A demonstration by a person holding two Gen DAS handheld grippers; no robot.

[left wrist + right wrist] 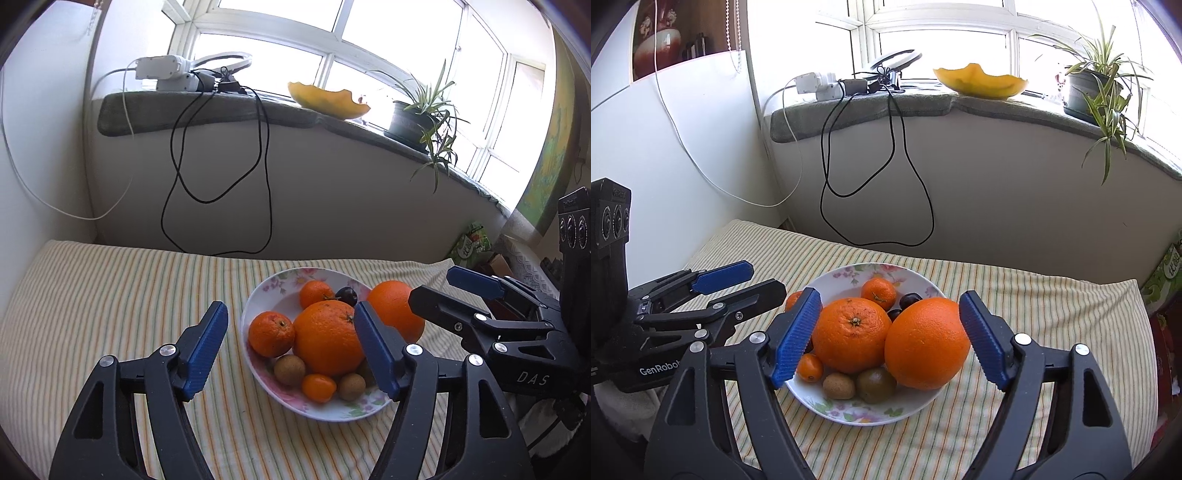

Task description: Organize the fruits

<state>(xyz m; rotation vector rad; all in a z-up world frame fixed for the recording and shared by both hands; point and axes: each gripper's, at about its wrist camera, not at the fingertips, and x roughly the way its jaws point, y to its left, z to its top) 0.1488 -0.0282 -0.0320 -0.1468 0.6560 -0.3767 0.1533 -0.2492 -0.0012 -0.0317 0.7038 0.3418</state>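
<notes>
With all the fruit piled in the plate [849,415] ahead, both the left gripper [291,343] and right gripper [890,338] stand spread, empty; sorting seems finished, so next is probably drawing clear.

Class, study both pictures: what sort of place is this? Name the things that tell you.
Probably a room in a home, by a bay window. A potted plant stands on the padded windowsill, and a flowered plate of fruit rests on a striped cloth, perhaps a bed.

The black left gripper [291,347] with blue ribbed pads and its matching right gripper [892,339] both gape wide, tilted downward, holding nothing.
</notes>
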